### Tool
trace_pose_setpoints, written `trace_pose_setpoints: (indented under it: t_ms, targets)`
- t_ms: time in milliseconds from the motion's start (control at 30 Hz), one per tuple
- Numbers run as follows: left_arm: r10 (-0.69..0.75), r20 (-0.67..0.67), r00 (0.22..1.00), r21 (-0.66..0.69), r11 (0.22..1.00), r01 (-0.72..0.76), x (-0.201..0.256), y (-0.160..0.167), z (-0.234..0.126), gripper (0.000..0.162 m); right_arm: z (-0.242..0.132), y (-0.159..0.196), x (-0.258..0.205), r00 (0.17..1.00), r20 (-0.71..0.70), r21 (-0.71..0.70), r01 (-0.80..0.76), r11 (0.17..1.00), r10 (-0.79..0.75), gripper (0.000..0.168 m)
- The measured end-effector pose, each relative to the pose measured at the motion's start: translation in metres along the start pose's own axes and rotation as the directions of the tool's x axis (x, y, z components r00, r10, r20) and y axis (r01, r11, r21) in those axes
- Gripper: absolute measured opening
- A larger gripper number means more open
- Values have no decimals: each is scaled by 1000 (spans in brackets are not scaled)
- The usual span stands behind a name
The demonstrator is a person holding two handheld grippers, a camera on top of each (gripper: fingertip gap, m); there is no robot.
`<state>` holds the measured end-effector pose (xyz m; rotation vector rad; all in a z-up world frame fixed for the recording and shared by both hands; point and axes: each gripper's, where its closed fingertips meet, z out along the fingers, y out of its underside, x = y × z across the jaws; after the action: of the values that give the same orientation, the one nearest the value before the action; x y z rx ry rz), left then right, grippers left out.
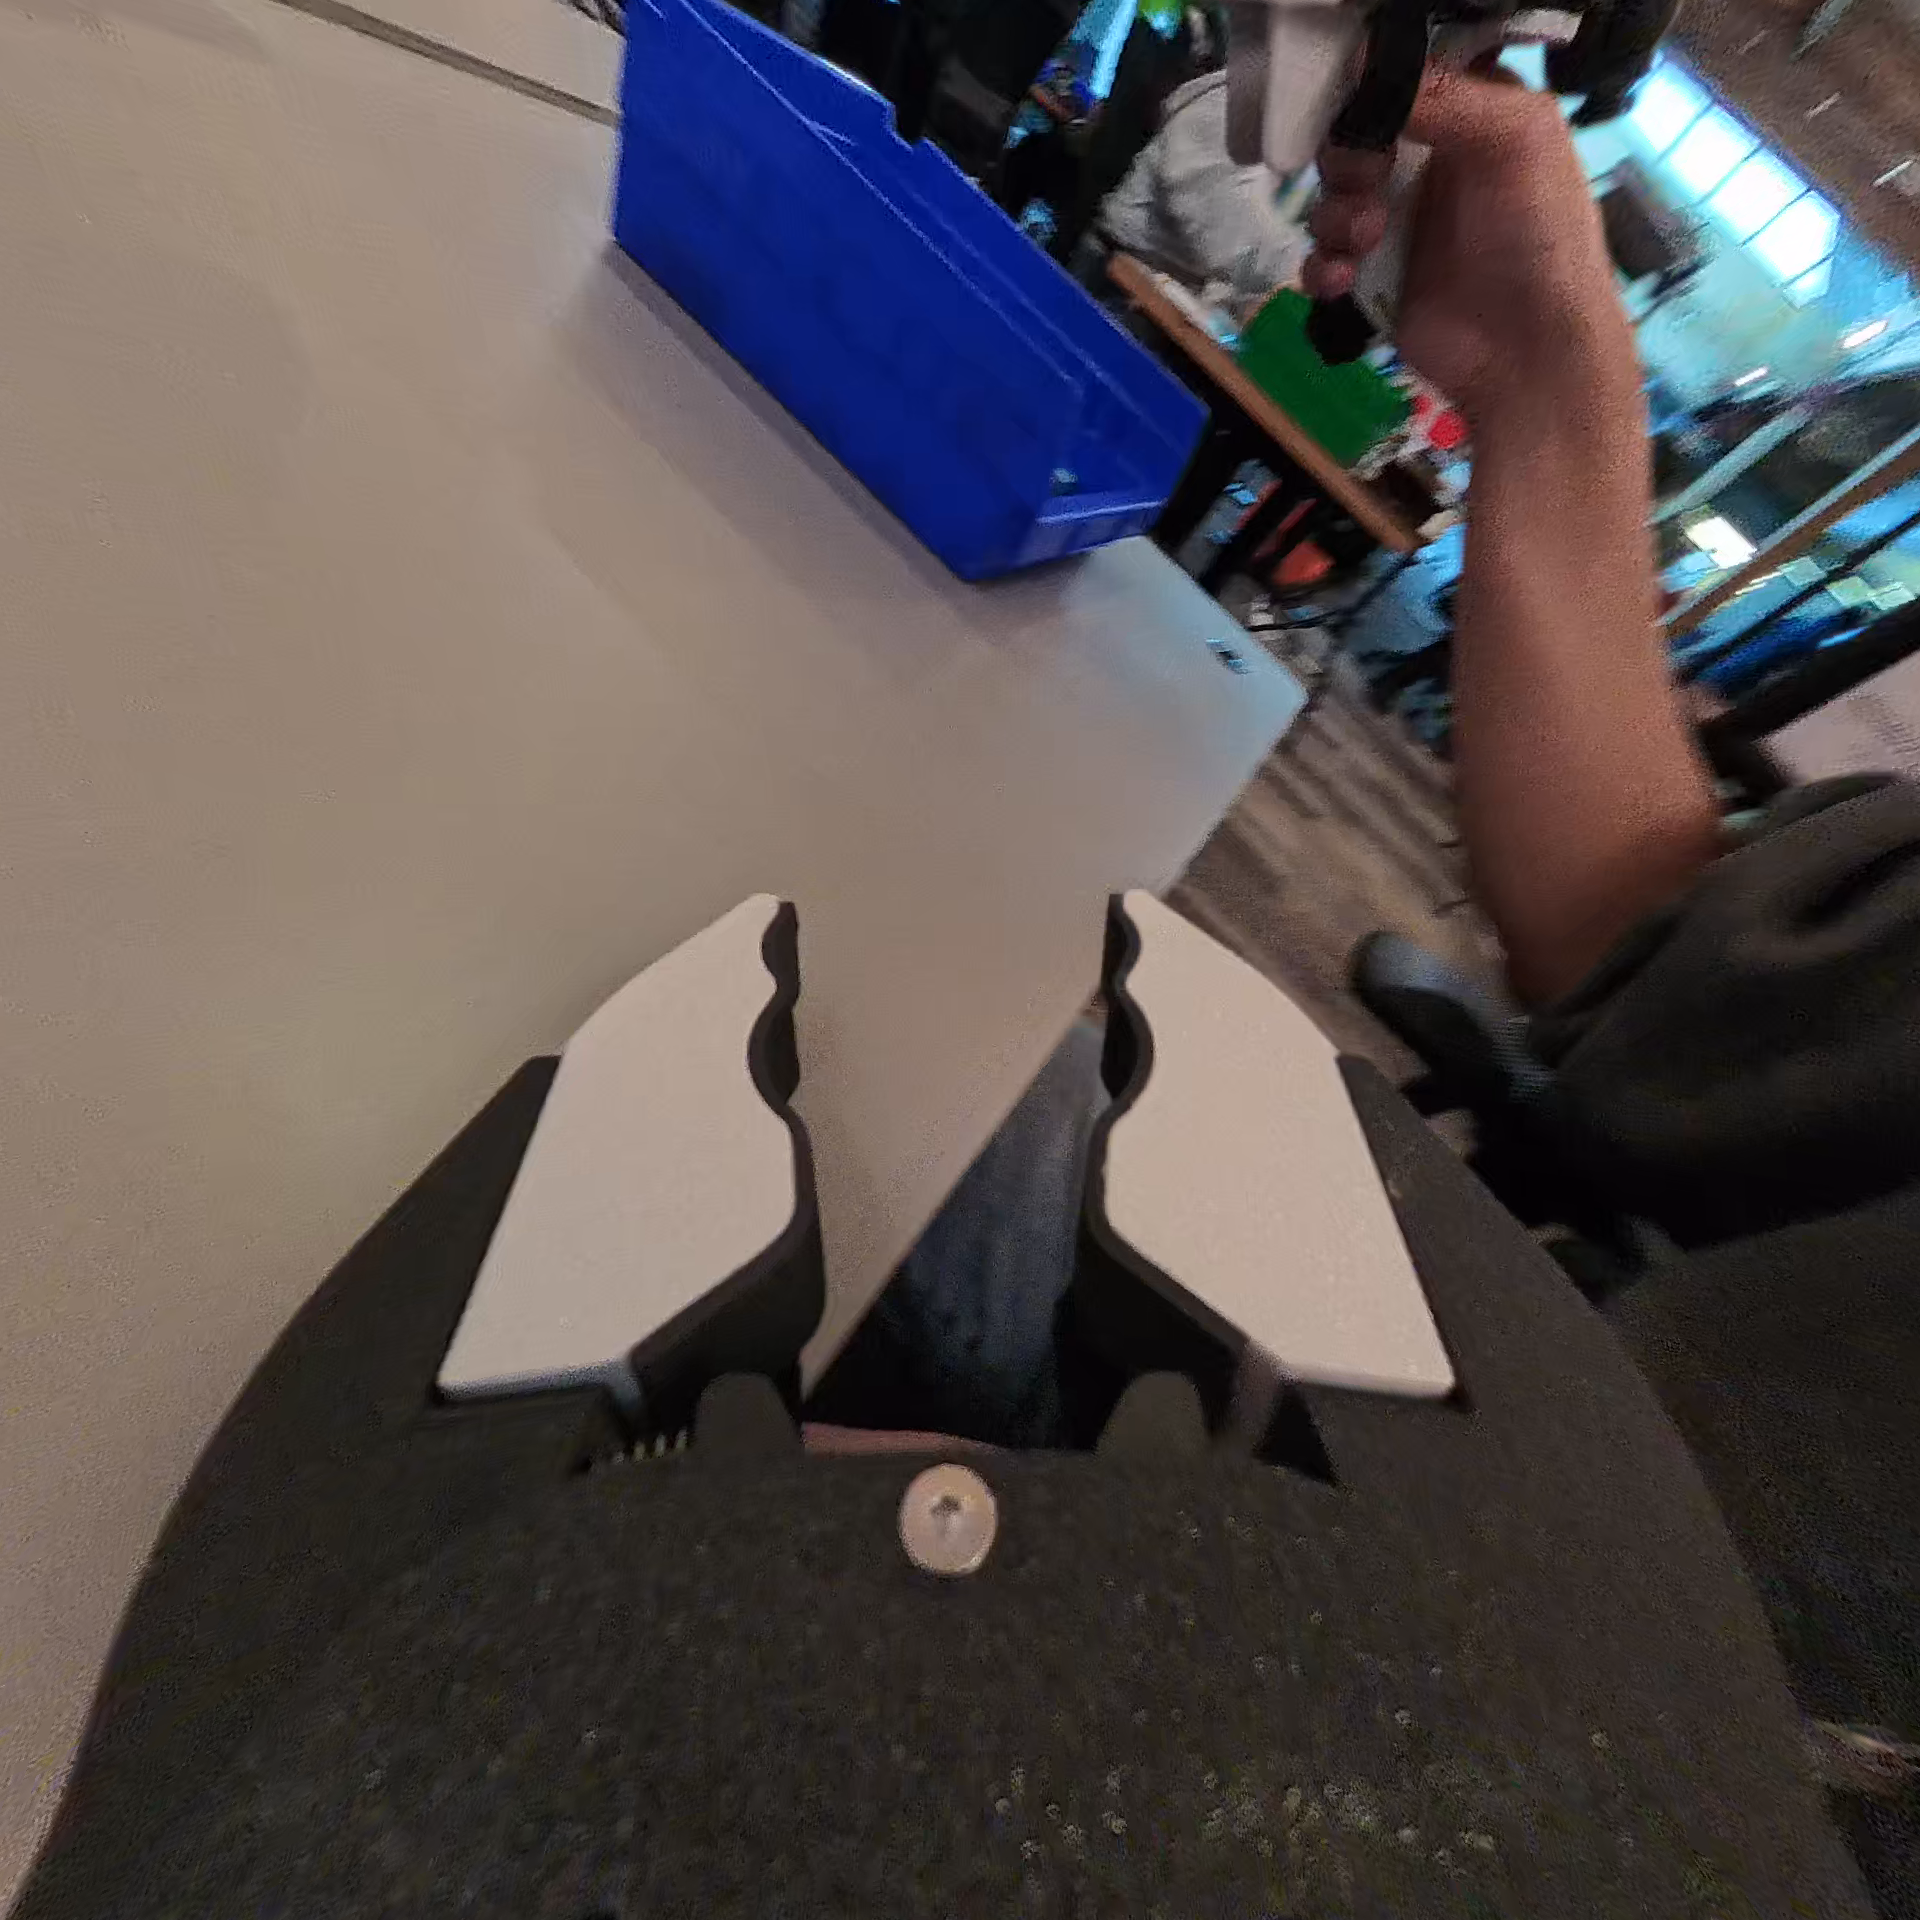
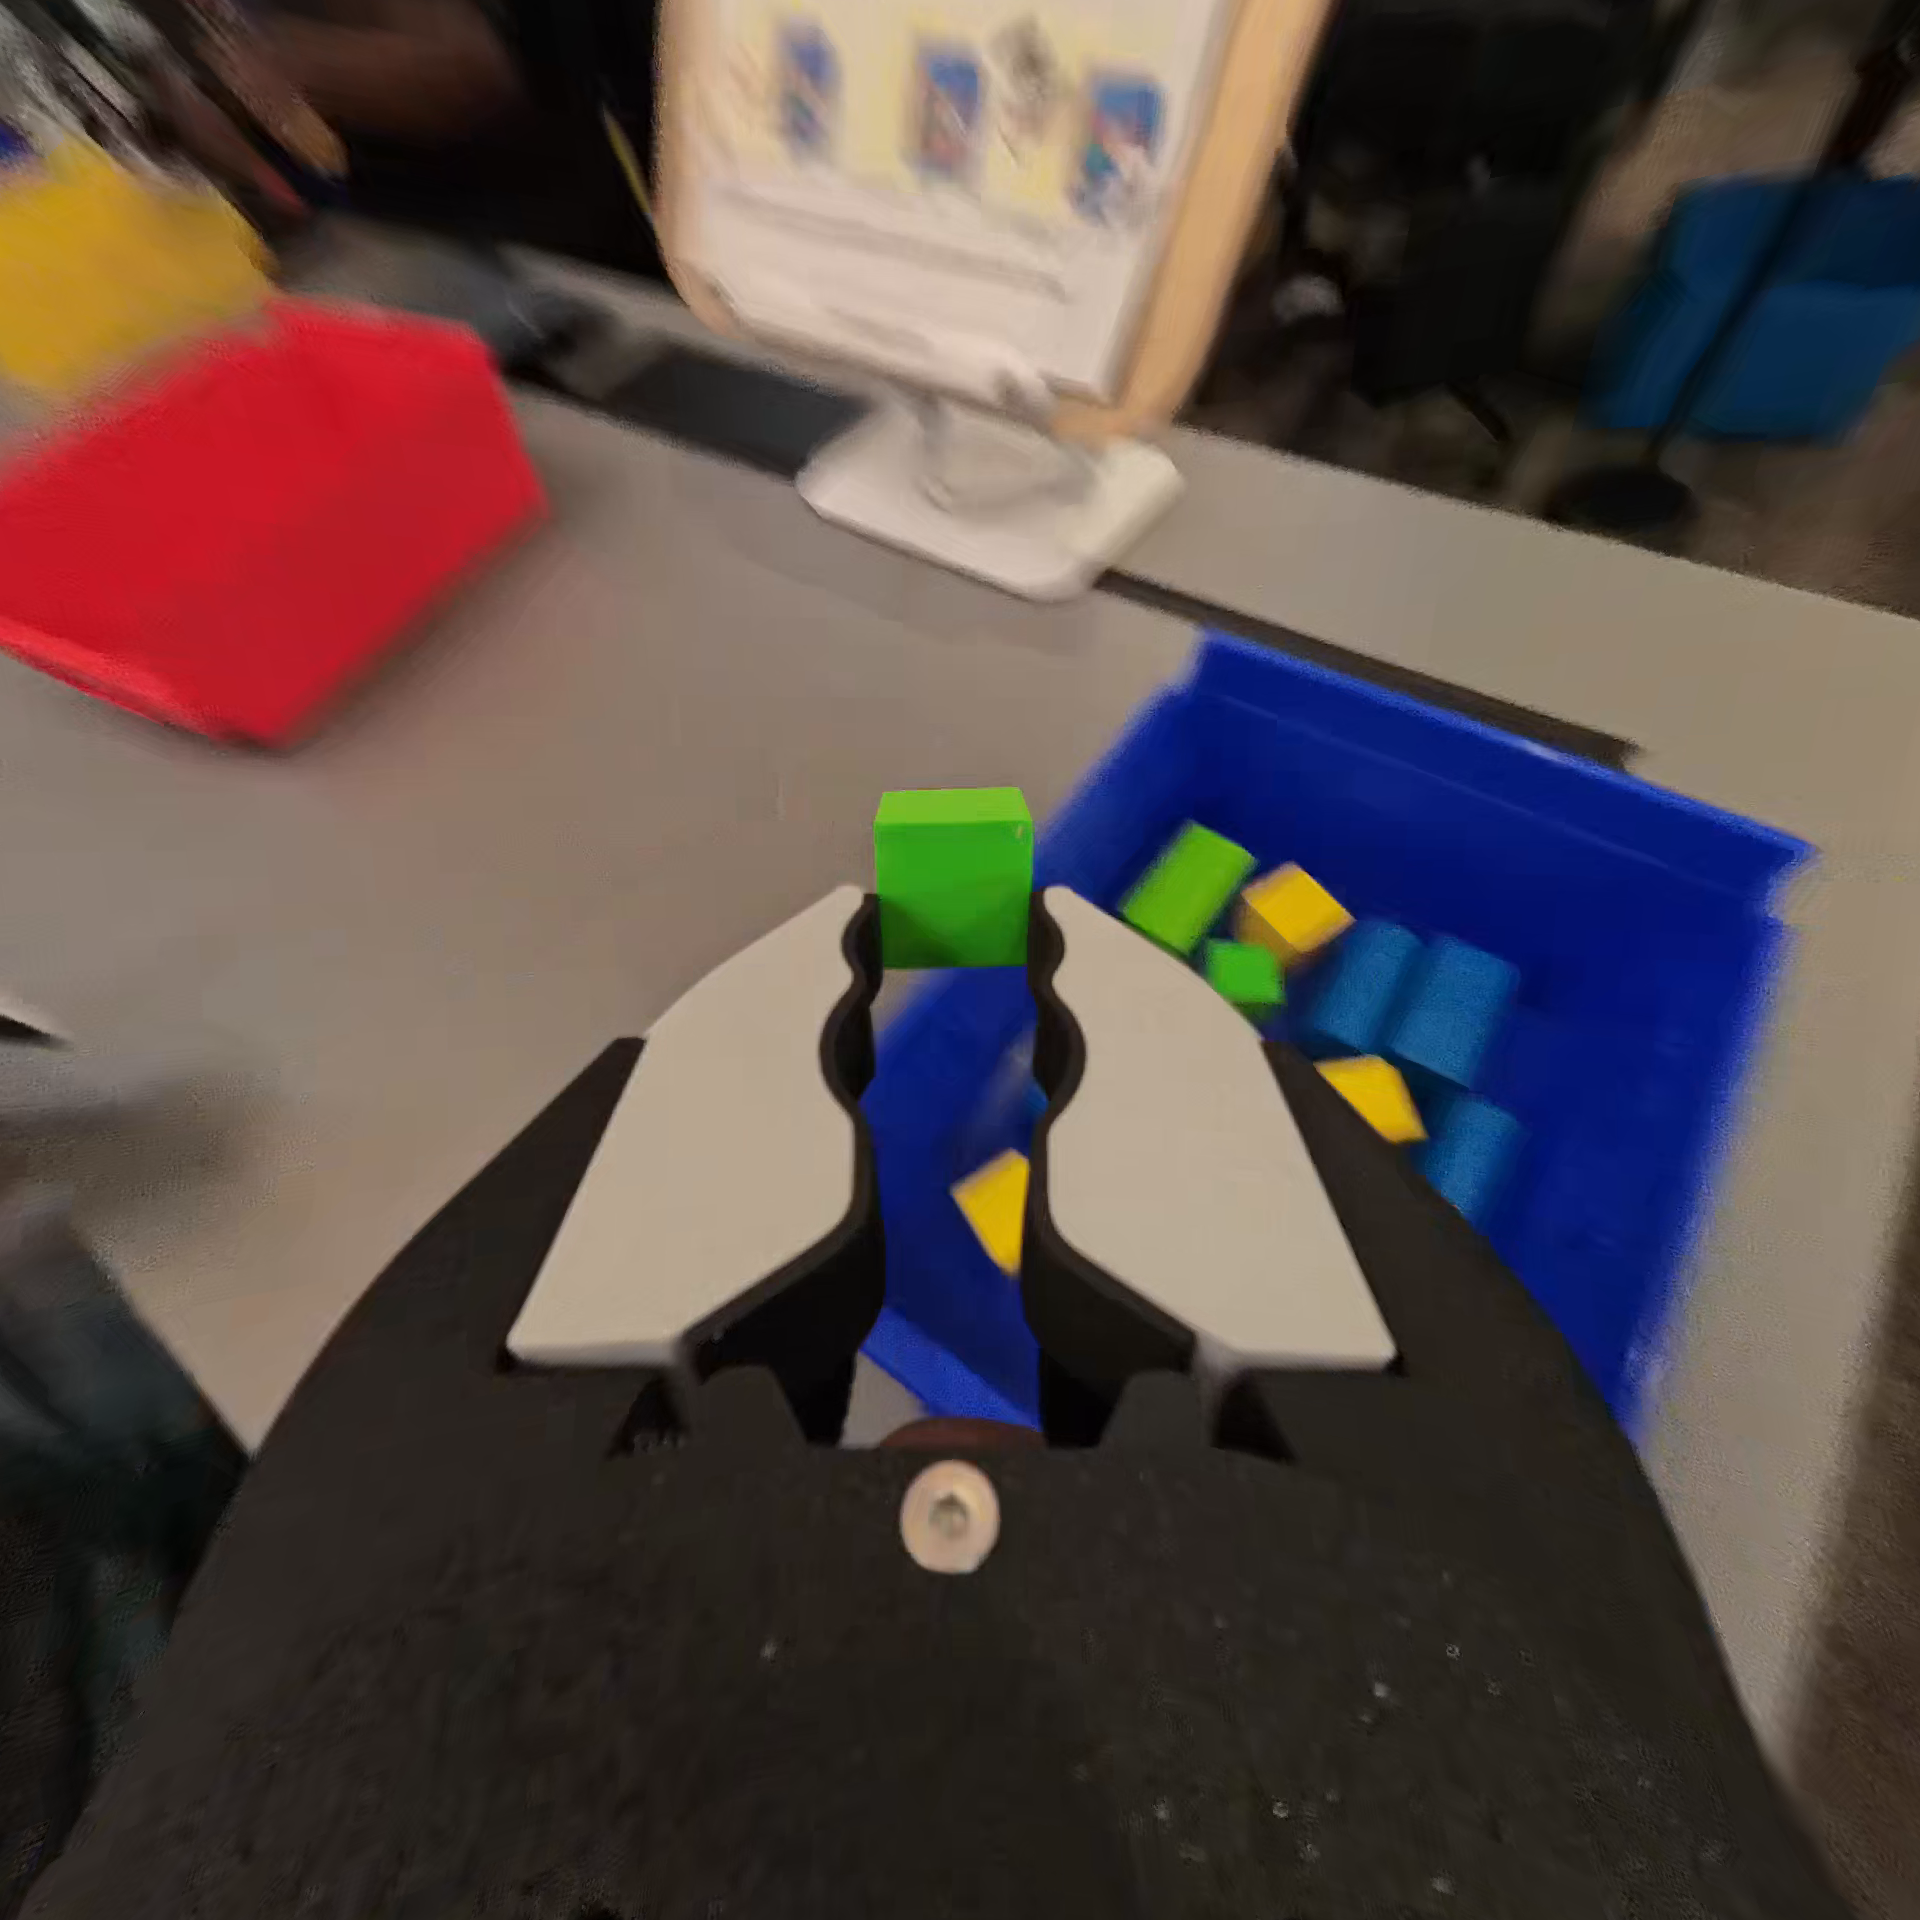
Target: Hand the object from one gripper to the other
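Note:
My right gripper [image 2: 951, 909] is shut on a green cube [image 2: 952, 878], pinched between the fingertips and held in the air above the near left corner of a blue bin [image 2: 1621, 935]. My left gripper [image 1: 951, 914] is open and empty, hovering over the grey table [image 1: 364, 623] near its front edge. In the left wrist view the person's bare forearm [image 1: 1558, 623] rises at the right, and the hand at the top grips the right gripper's handle [image 1: 1351, 83]; the cube is not visible there.
The blue bin [image 1: 883, 312] holds several green, yellow and blue blocks [image 2: 1382, 997]. A red bin [image 2: 249, 520] with a yellow bin [image 2: 104, 260] behind it sits far left. A framed sign on a white stand [image 2: 977, 488] stands at the back. The table corner [image 1: 1278, 686] is at the right.

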<state>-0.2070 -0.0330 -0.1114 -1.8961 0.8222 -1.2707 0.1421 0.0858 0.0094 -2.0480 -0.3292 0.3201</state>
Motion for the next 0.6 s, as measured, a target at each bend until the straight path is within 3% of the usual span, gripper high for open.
trace_pose_setpoints:
  t_ms: [67, 133, 267, 400, 600]
  targets:
    - [36, 54, 998, 17, 999, -37, -11, -5, -3, 53, 12, 35, 32, 999, -35, -222, -26, 975, 19, 27]
    - [-17, 32, 999, 39, 999, 16, -13, -8, -5, 51, 25, 65, 39, 999, 8, -396, -33, 918, 40, 27]
    - [-132, -54, 990, 78, 988, 136, -13, -13, -9, 48, 25, 120, 45, 989, 77, -645, 147, 750, -128, 27]
    - [-137, -48, 989, 64, 988, 140, -19, -11, -11, 47, 22, 162, 40, 978, 163, -789, 208, 578, -130, 26]
    - [-125, -78, 989, 29, 991, 127, -10, -7, -3, 47, 33, 185, 38, 983, 132, -909, 172, 381, -128, 26]
